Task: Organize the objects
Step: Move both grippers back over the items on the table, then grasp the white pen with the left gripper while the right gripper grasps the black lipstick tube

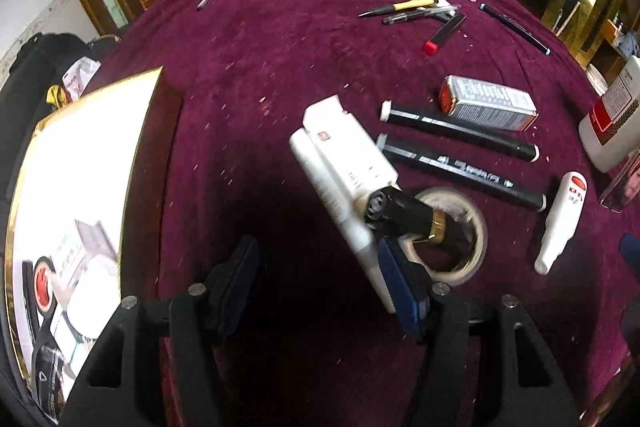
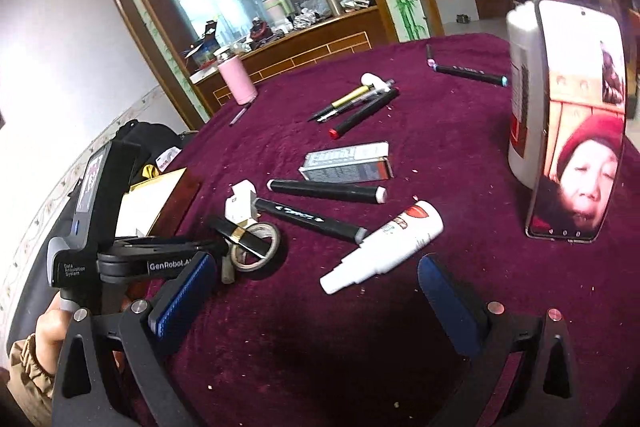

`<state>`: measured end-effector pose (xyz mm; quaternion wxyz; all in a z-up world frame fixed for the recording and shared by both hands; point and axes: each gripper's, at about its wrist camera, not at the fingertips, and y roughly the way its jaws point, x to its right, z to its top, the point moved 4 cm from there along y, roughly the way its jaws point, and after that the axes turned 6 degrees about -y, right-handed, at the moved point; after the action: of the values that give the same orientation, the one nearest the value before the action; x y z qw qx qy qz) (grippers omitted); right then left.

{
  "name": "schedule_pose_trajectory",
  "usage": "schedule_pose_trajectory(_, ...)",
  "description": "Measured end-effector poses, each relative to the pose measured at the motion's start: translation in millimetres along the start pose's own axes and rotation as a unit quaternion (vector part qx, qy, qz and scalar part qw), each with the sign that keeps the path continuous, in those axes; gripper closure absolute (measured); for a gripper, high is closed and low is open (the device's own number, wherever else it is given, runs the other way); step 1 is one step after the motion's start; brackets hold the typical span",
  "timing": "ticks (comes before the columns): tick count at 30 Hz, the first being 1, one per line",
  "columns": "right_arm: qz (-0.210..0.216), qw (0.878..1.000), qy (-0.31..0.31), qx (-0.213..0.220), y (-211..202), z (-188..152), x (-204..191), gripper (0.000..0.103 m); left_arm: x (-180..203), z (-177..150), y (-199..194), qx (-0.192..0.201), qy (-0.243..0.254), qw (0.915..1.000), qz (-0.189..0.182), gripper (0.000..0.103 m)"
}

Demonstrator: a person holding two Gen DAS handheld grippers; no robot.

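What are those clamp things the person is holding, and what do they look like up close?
Each is a handheld black plastic two-finger gripper. The left gripper and the right gripper have dark blue ribbed pads and round metal pivot pins. In the right wrist view the left one bears white "GenRobot.AI" lettering on a grey-and-black body. The hand wears a gathered tan cuff.

Right tool [image 2: 316, 291] at the bottom of the frame, jaws apart, nothing between them. Just above it, on the maroon desk [image 2: 460, 147], a white spray bottle [image 2: 384, 247] lies tilted. Left of centre: tape roll [image 2: 256, 247] with a black tube across it. Left tool [image 2: 192, 251] enters from the left edge. Phone [image 2: 576, 131] stands upright at right, leaning against a white bottle [image 2: 520, 99].
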<state>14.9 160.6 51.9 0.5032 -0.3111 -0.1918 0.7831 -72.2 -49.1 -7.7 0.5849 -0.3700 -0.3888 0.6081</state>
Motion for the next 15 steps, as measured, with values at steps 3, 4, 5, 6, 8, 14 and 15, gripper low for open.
schedule_pose_trajectory(3,0.004,1.000,0.007,-0.003,2.9,0.3,4.4,0.000,6.1,4.0,8.0,-0.005,0.009,0.9998,0.016,0.042)
schedule_pose_trajectory(4,0.005,1.000,0.007,-0.003,3.5,0.0,4.6,0.000,6.7,5.5,12.3,-0.008,0.009,0.9997,0.020,0.042)
schedule_pose_trajectory(5,0.007,1.000,0.007,-0.004,4.3,-0.1,4.1,0.000,5.4,6.7,14.9,-0.012,0.007,0.9997,0.019,0.042)
schedule_pose_trajectory(6,0.009,1.000,0.006,-0.005,5.1,-0.1,3.8,0.000,2.3,8.3,14.9,-0.010,-0.002,0.9999,0.011,0.042)
schedule_pose_trajectory(8,0.012,1.000,0.001,-0.010,7.7,-0.6,1.9,0.000,-5.5,11.2,20.4,-0.021,-0.018,0.9996,0.001,0.041)
schedule_pose_trajectory(14,0.022,0.998,-0.036,-0.036,18.8,3.4,-11.3,0.000,-23.0,11.4,24.2,-0.022,-0.026,0.9994,-0.004,0.048)
schedule_pose_trajectory(15,0.028,0.998,-0.046,-0.040,21.1,5.2,-15.0,0.000,-23.1,11.4,24.0,-0.021,-0.023,0.9995,-0.005,0.050)
